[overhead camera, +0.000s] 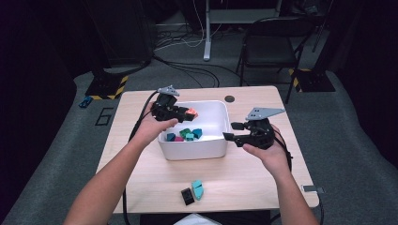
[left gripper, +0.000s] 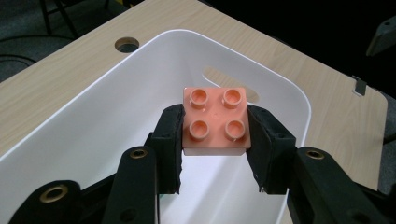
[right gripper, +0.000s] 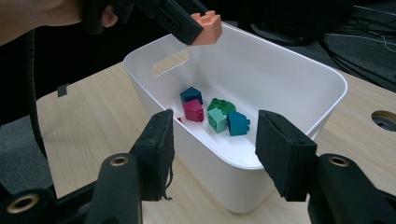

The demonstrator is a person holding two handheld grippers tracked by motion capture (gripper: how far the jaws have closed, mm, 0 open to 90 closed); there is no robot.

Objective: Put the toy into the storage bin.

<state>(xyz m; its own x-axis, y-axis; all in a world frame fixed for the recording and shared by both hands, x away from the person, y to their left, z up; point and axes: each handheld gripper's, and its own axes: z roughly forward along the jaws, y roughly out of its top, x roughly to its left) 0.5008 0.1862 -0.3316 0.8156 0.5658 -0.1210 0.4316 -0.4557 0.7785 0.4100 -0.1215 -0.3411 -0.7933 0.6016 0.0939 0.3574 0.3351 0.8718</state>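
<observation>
Right tool (right gripper: 212,154) w/ jaws apart, holding nothing; left tool (left gripper: 214,140) clamps orange brick (left gripper: 215,120) over white bin (left gripper: 93,126).

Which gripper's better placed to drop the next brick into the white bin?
Left. The left gripper is shut on the orange brick above the white bin; the right gripper is open beside it.

Brick (left gripper: 215,122) in my left gripper (left gripper: 215,140) is smooth salmon plastic, slight sheen; pads (left gripper: 169,140) look like matt black foam, edges frayed; jaw arms matt black plastic with brass-looking eyelets; bin (left gripper: 93,135) glossy white plastic; table (left gripper: 56,74) pale wood-grain laminate, matt.
</observation>
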